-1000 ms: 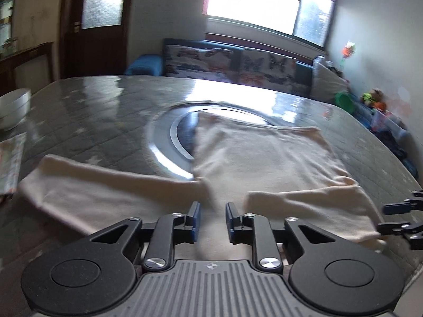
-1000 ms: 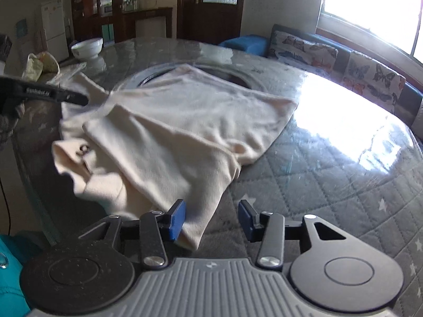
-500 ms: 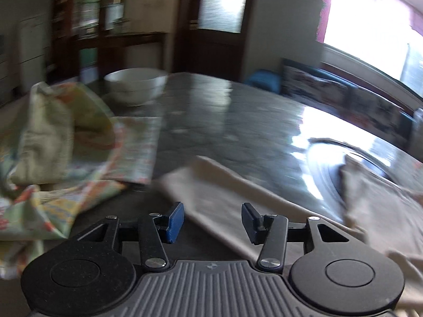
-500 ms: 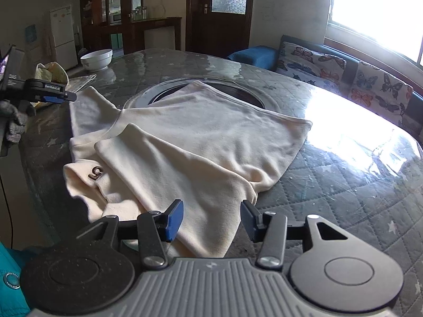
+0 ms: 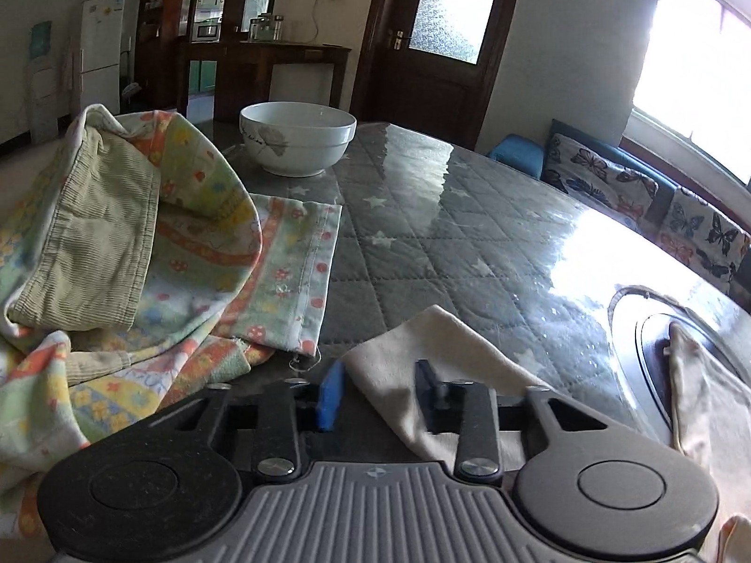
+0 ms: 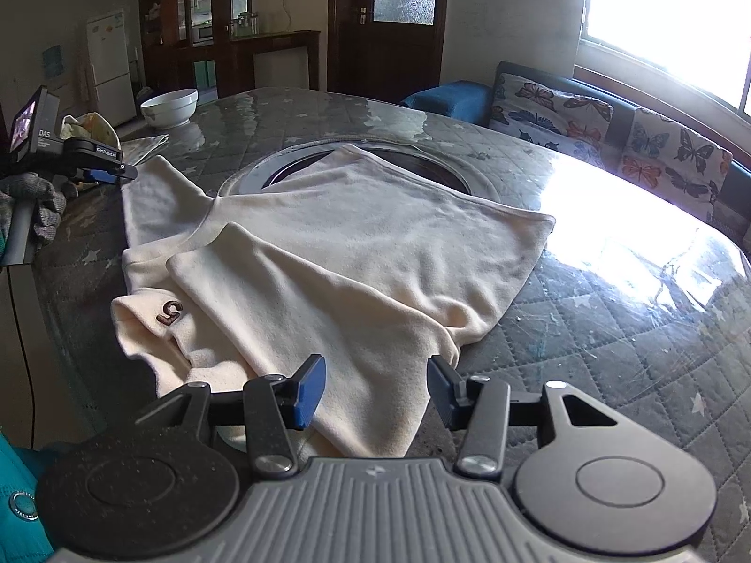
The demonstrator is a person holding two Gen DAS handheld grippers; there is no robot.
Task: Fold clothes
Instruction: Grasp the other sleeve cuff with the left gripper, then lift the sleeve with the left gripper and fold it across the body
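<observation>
Left tongs (image 5: 379, 393) are closing, spread around the cream fleece top's (image 6: 356, 253) sleeve end; right tongs (image 6: 375, 391) stand spread above its near sleeve on the quilted grey worktop (image 6: 610, 309).

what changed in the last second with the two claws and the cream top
The left claw swung away from the middle of the cream top to the end of its outstretched sleeve, near the flowered cloth and white bowl. Its jaws are closing with the sleeve end between them, not yet pinched. The right claw stayed open over the folded sleeve; the top lies as before.
</observation>
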